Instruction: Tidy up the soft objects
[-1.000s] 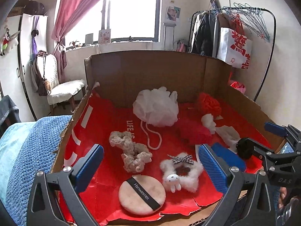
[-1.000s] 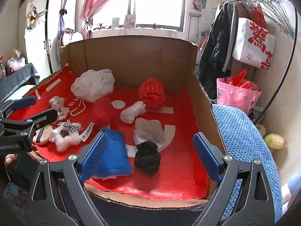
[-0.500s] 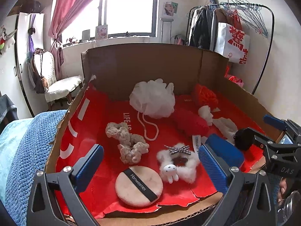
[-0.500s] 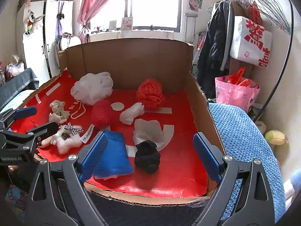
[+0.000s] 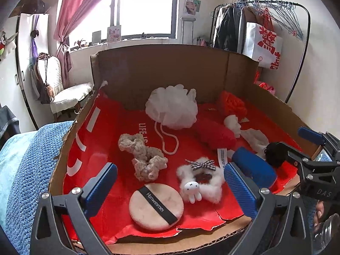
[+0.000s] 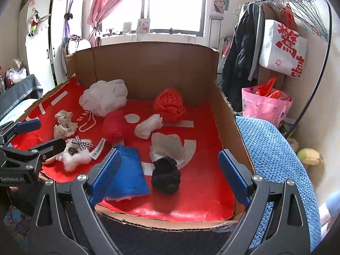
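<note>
A cardboard box (image 5: 161,68) lined in red holds soft things. In the left wrist view: a round powder puff (image 5: 156,206), a white fluffy scrunchie with a rabbit (image 5: 200,183), a beige crochet scrunchie (image 5: 142,156), a white bath pouf (image 5: 172,107) and a red pad (image 5: 214,133). In the right wrist view: a blue cloth (image 6: 128,173), a black scrunchie (image 6: 165,175), a white tissue (image 6: 167,147) and an orange yarn ball (image 6: 170,105). My left gripper (image 5: 170,189) is open above the puff. My right gripper (image 6: 170,178) is open around the black scrunchie.
The box sits on a blue knitted blanket (image 6: 280,159). A clothes rack with hangers and a white bag (image 6: 282,46) stands at the right. A pink bag (image 6: 265,104) and a chair (image 5: 68,95) lie beyond the box.
Both grippers have drawn back and risen slightly, so the box's front edge shows lower in each view. Both stay open. No object has moved.
</note>
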Available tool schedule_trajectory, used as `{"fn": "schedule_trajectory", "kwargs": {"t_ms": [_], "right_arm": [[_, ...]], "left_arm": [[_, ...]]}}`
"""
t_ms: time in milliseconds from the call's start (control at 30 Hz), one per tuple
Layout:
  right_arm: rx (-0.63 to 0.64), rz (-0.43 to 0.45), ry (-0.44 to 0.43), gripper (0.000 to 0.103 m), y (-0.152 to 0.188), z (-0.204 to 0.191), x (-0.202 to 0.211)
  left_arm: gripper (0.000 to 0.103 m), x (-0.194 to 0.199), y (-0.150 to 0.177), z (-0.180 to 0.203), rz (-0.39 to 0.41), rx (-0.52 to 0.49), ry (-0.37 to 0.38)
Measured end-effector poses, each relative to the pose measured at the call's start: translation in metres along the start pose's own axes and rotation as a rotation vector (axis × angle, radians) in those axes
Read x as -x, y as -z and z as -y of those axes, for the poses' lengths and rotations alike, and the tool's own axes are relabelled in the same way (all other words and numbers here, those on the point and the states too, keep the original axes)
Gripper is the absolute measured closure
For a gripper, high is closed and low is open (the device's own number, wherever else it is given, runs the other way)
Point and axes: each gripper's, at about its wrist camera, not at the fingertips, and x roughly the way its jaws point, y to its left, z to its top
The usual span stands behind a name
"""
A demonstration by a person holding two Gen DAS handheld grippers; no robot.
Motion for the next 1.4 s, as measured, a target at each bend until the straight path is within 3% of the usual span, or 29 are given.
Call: {"fn": "schedule_trajectory", "kwargs": {"t_ms": [1400], "right_arm": [[0.004,-0.001,0.004,0.007,0.0008,-0.0020,-0.0007]], "left_arm": [[0.001,-0.0030,0.0002,-0.0003,-0.003,-0.002,-0.004]]}}
